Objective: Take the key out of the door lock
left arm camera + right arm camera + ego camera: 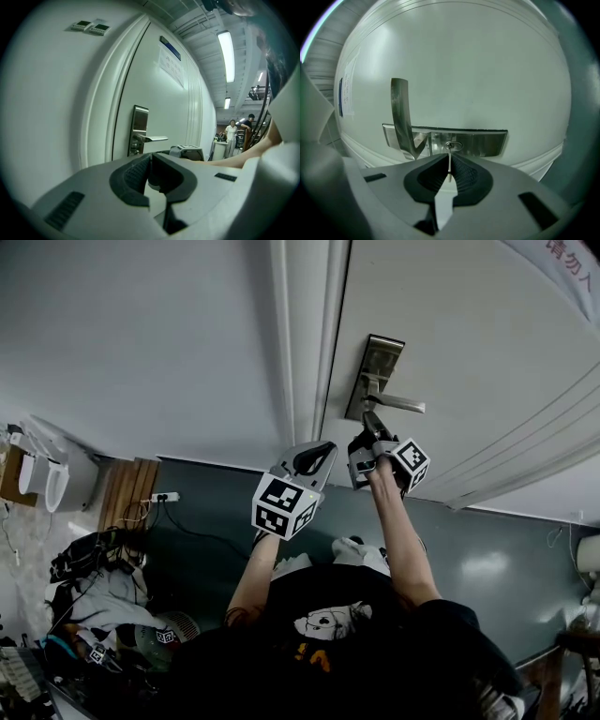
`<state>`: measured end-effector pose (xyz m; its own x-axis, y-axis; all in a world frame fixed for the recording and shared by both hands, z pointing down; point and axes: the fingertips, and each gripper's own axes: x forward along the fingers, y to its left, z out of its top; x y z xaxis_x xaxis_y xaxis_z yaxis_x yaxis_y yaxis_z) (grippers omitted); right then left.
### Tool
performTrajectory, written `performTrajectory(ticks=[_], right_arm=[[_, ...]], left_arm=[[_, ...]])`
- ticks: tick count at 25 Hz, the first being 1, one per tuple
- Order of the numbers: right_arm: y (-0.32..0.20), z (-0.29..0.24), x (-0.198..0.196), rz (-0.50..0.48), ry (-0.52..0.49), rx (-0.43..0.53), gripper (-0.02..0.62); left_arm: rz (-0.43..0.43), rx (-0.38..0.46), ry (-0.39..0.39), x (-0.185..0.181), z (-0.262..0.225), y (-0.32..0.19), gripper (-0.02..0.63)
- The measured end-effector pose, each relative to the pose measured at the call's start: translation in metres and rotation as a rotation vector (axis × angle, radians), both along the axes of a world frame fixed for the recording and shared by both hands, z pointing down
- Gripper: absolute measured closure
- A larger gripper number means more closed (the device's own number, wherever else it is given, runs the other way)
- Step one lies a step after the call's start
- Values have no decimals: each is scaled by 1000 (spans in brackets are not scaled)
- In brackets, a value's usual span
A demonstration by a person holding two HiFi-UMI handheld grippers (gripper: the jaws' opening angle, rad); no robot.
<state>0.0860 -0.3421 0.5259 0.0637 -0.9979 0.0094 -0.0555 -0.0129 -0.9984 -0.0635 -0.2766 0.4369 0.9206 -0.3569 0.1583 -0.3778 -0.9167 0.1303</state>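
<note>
The key (449, 163) is sitting in the keyhole (451, 146) of the steel lock plate (487, 143), which is mounted close to the edge of the white door (478, 70) beside the frame. The key is being seen edge-on as a thin pale strip running from the keyhole back between the dark ribbed pads (464, 176) of the right claw (449, 158). The right claw is being held clenched on that key, its two jaws pressed against the key's flat sides with only the key between them. The lever handle (400, 112) is projecting from the same plate just beside the keyhole, and it is not being touched by either claw. In the head view the right claw is being held up against the lock plate just below the handle by an outstretched arm (405, 540), with its marker cube (410, 460) facing the camera. The left claw (151, 157) is being held just beside it, toward the door frame (305, 334), with its jaws brought together at the tips and nothing gripped between them; the door is showing through the hollow behind the tips. In the left gripper view a printed notice (171, 68) is being shown on the door's upper part, and two people (233, 133) are standing well away down the hall.
</note>
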Motion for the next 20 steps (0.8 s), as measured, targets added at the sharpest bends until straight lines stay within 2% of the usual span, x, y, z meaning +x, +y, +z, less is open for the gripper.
performTrajectory(ticks=[13, 20], right_arm=[[54, -1, -14, -39, 123, -24, 574], [90, -5, -22, -71, 208, -42, 574]], left_arm=[[37, -36, -16, -9, 16, 13, 588], [63, -71, -29, 1, 31, 25, 588]])
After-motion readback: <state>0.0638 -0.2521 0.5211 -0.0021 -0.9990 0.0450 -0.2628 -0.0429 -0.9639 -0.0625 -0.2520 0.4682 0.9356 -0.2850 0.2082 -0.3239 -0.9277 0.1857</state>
